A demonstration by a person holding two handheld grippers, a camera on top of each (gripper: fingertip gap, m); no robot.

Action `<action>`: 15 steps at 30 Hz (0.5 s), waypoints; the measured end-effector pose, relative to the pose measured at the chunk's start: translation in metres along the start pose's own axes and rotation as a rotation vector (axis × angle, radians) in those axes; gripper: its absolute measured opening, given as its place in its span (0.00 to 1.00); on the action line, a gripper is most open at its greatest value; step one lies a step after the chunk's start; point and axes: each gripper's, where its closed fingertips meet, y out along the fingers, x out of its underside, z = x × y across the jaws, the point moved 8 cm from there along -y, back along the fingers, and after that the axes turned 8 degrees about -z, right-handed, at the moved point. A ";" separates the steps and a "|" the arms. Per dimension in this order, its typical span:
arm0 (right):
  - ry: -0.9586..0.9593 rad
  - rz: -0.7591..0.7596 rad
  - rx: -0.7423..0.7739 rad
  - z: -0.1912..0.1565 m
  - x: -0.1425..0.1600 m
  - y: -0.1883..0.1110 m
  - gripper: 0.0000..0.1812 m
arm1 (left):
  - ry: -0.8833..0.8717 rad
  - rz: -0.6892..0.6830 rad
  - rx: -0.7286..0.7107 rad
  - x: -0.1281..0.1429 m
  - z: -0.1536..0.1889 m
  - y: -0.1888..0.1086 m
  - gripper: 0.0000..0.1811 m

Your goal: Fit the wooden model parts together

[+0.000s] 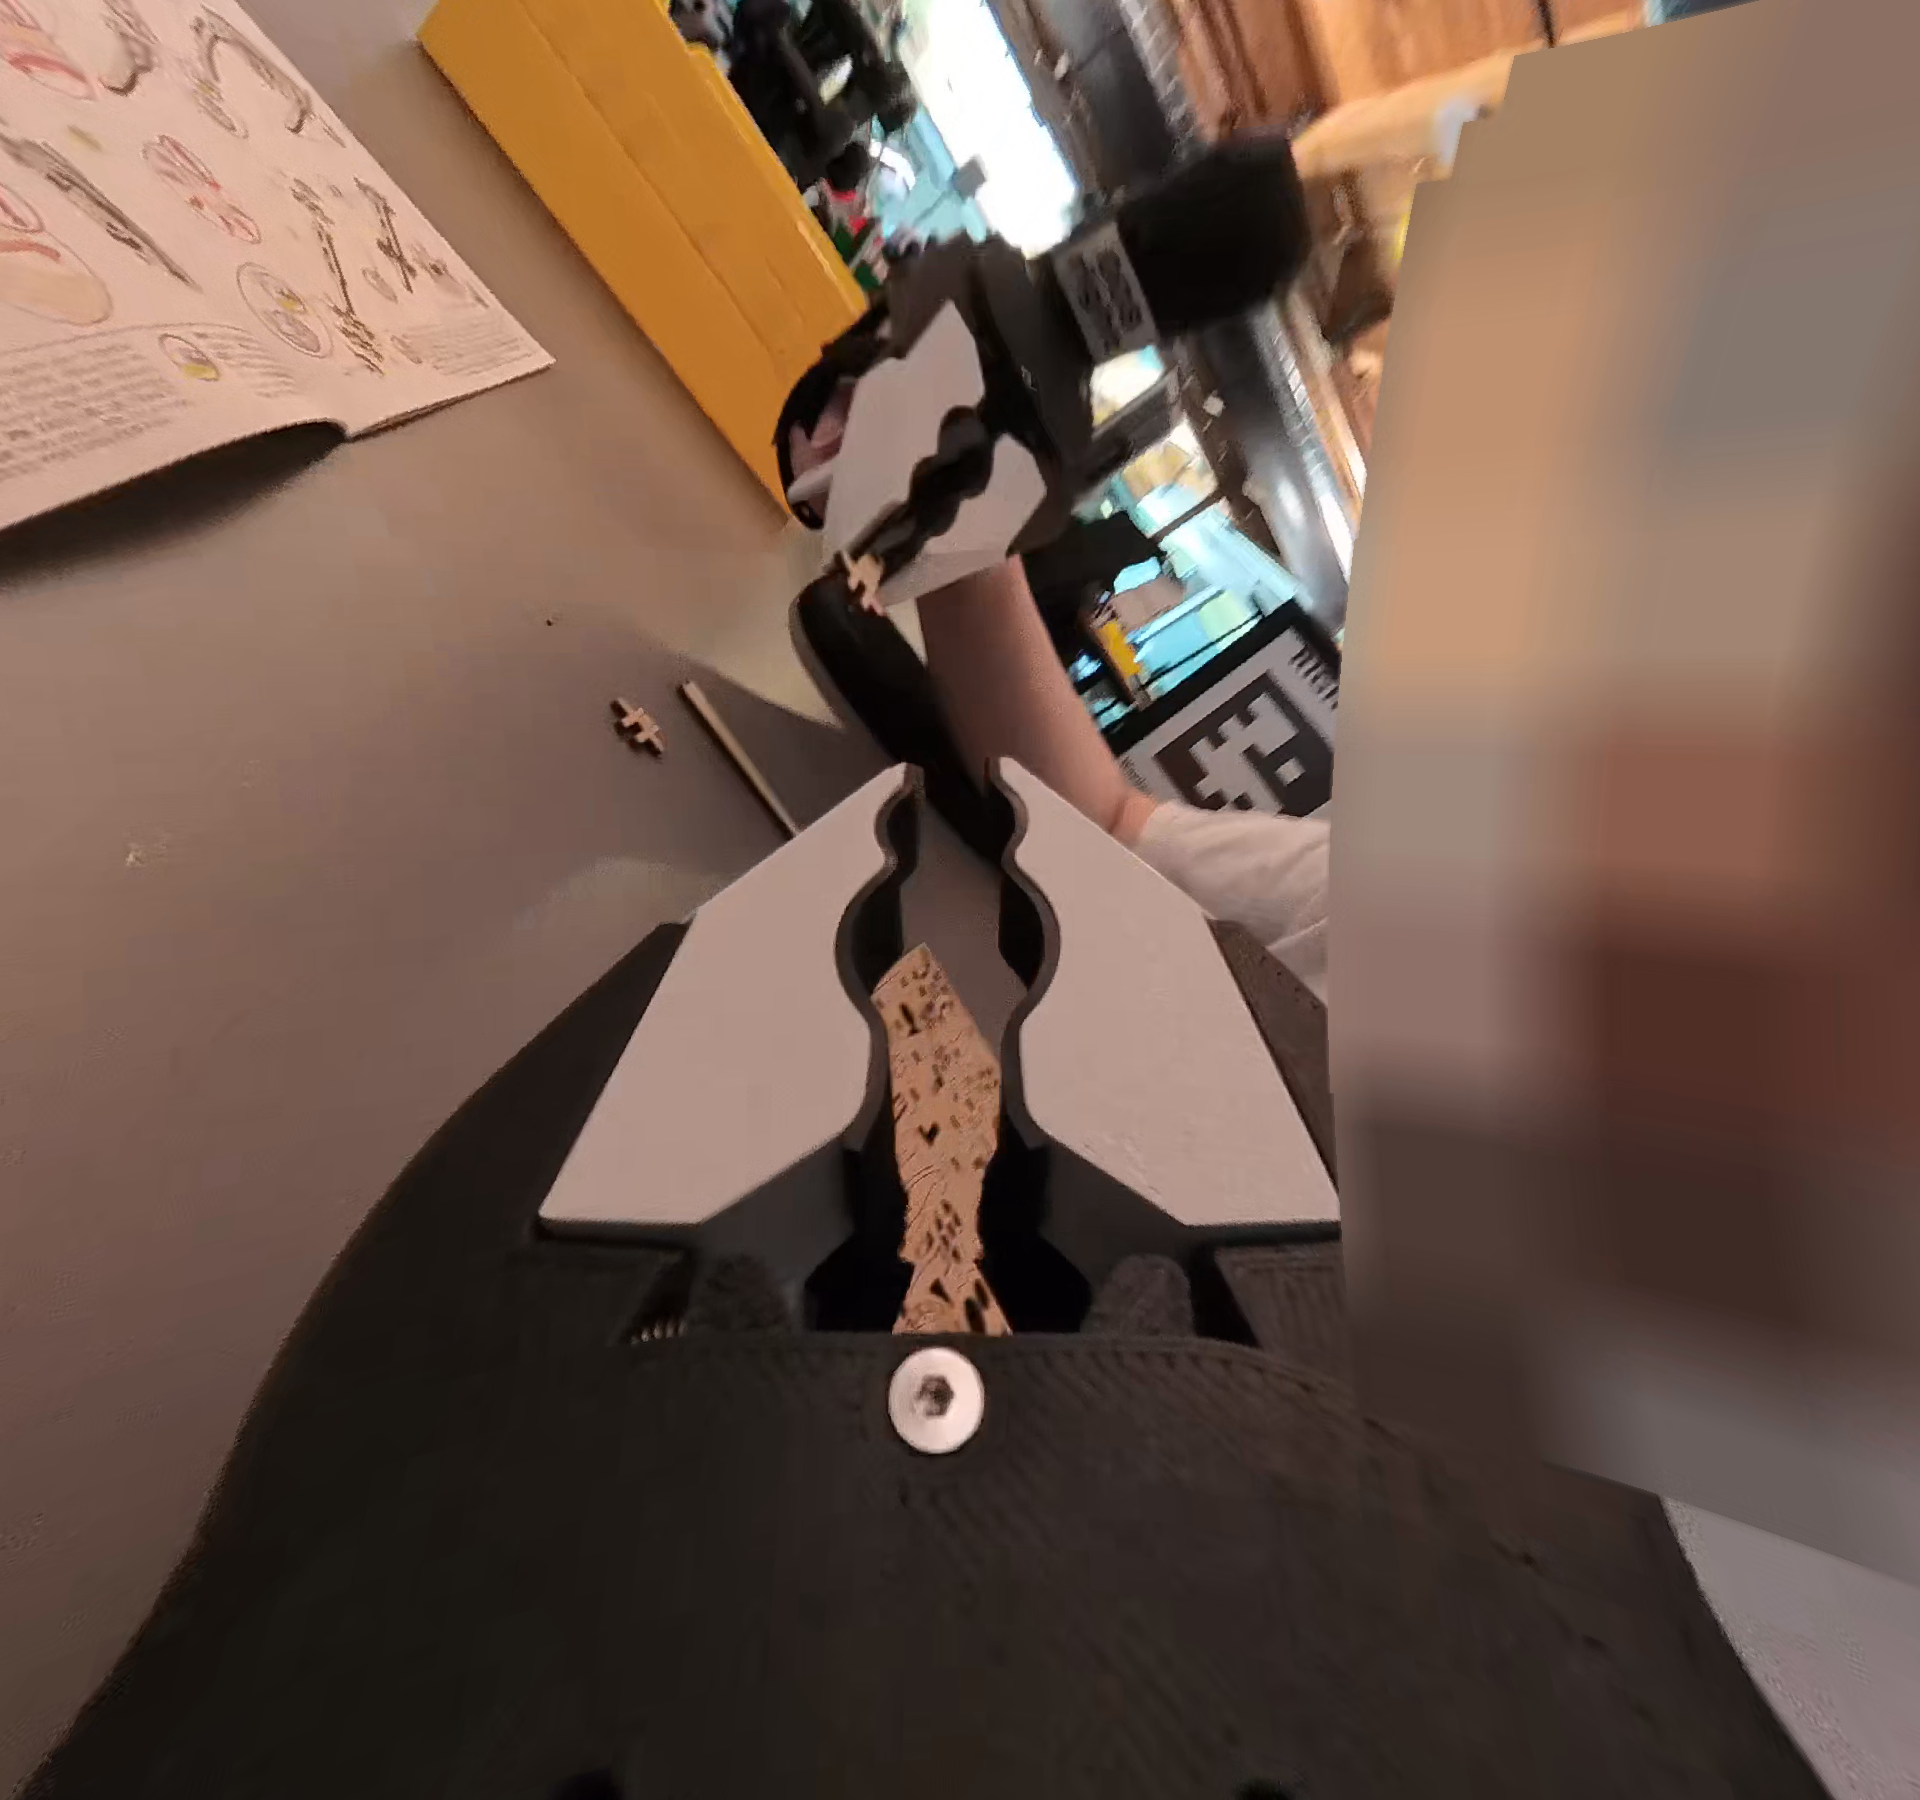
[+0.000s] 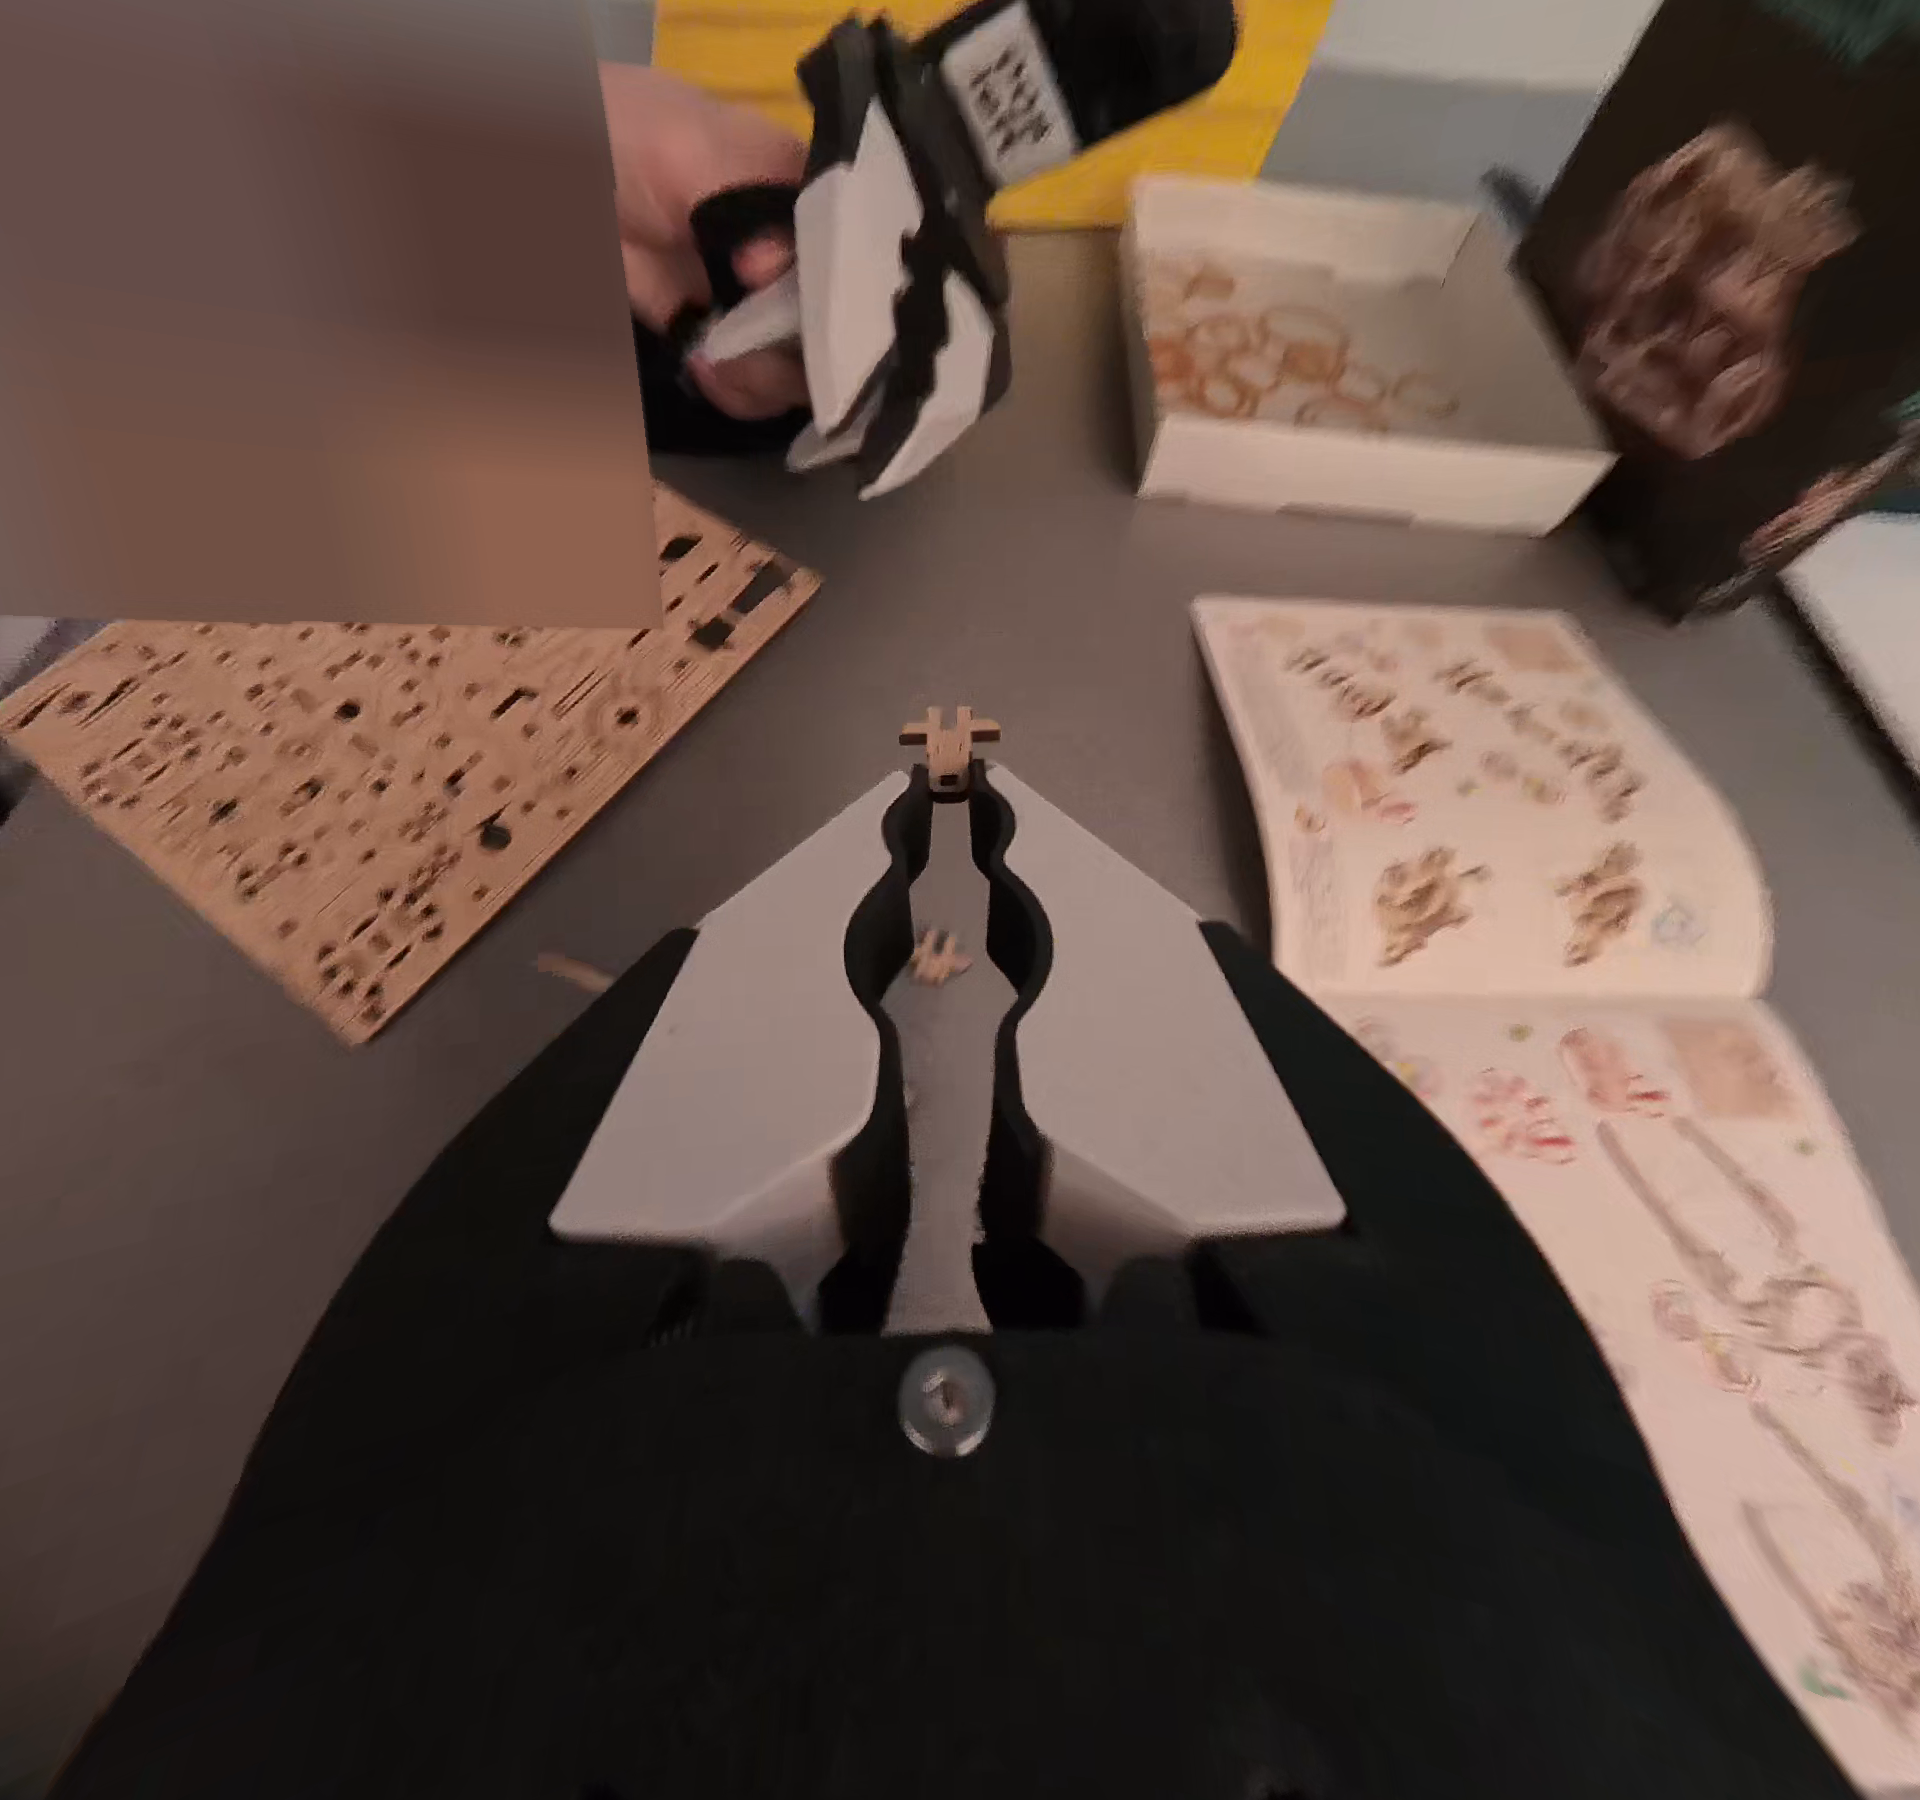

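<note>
Right tool (image 2: 948,782) pinches a small cross-shaped wooden part (image 2: 948,744) at its tips, lifted over the grey tabletop (image 2: 1039,607). Left tool (image 1: 951,794) is spread, holding nothing. Second cross part (image 1: 636,724) and a thin stick (image 1: 738,758) lie loose nearby: nothing joined yet, I judge. Farther off: punched wooden sheet (image 2: 343,794), instruction booklet (image 2: 1475,794), white box (image 2: 1351,368), yellow bin (image 1: 644,161). Middle tabletop is open; the tabletop's near edge is close by the stick.

Wooden sheet (image 2: 416,815) partly behind a blur patch; booklet (image 2: 1558,1075) motion-smeared, cut by right edge
</note>
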 end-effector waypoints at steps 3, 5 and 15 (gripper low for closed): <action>0.050 -0.143 -0.095 0.001 0.024 0.006 0.03 | 0.082 -0.095 -0.074 0.005 0.003 0.009 0.06; 0.054 -0.218 -0.113 0.002 0.036 0.015 0.03 | 0.135 -0.139 -0.122 0.007 0.004 0.013 0.08; 0.104 -0.192 -0.124 0.011 0.050 0.020 0.03 | 0.259 -0.138 -0.207 0.003 0.009 0.013 0.12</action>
